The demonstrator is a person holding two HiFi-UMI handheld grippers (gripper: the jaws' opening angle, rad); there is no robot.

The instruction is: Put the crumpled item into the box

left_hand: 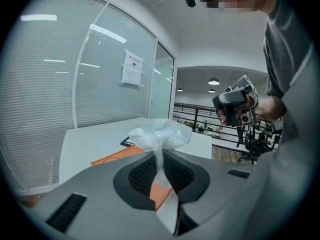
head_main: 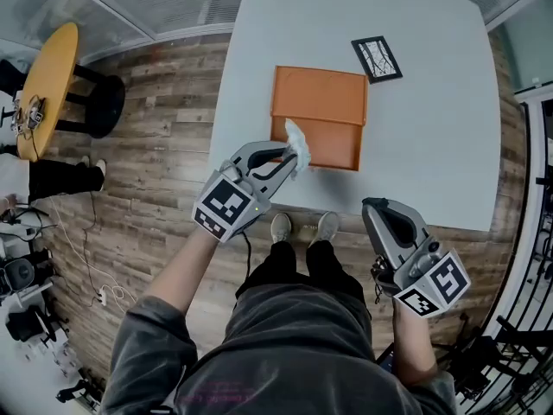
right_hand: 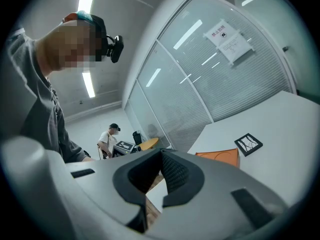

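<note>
Head view: left arm stretched forward, left tongs (head_main: 292, 156) pinching crumpled plastic (head_main: 296, 141) above the box's (head_main: 320, 102) near-left corner; right tongs (head_main: 374, 206) pressed together, short of box.

**Left jaws pinched, right jaws bare**

The left gripper (head_main: 289, 158) reaches past the near edge of the bench (head_main: 432, 128) on an outstretched forearm, its jaws clamped on a crumpled plastic wad (head_main: 297, 143). The right gripper (head_main: 377, 206) hangs short of that edge, close to the body, jaws together on nothing.
</note>
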